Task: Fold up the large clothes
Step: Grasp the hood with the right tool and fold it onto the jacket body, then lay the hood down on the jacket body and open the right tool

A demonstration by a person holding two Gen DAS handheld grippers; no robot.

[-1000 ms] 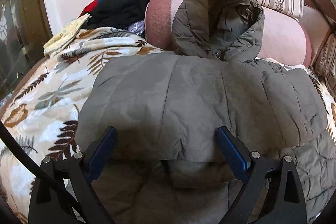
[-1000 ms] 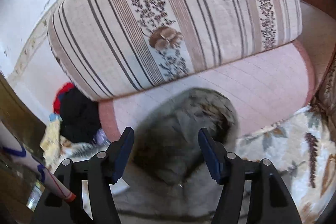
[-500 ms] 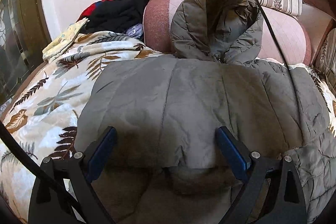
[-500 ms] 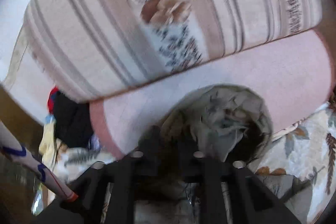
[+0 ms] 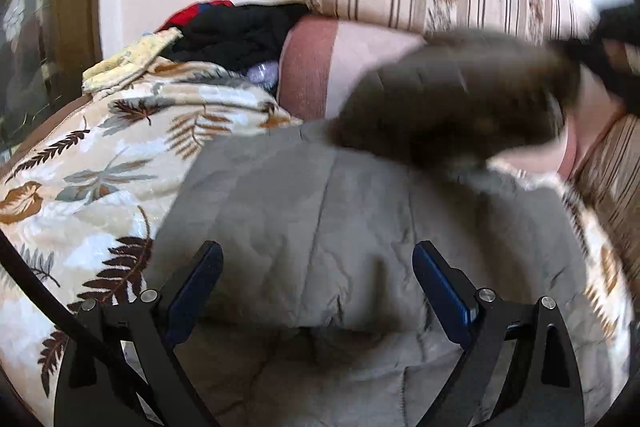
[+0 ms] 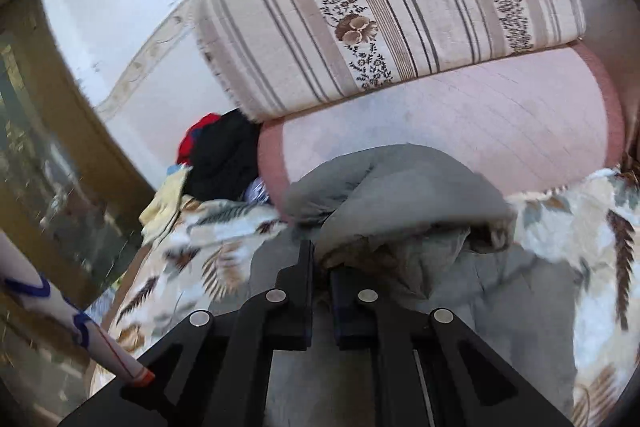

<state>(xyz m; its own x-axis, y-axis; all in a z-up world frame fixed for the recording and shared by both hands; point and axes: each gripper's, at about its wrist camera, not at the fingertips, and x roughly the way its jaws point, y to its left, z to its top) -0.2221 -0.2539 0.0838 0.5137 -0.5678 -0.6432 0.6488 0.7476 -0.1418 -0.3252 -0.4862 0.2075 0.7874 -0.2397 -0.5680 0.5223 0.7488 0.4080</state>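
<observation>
Compared with half a second ago, the hood [image 6: 400,187] is lifted off the pink bolster [image 6: 500,131] and carried, motion-blurred, over the jacket [image 5: 320,219], pinched in the closed right gripper [image 6: 320,267]. The jacket, quilted grey-green, is spread flat on the leaf-print blanket [image 5: 80,187]. The left gripper [image 5: 316,275] is held spread above its lower edge.

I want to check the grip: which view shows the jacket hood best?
The right wrist view: the hood is sharp, pinched in the right gripper. The left wrist view shows it only as a dark blur.
</observation>
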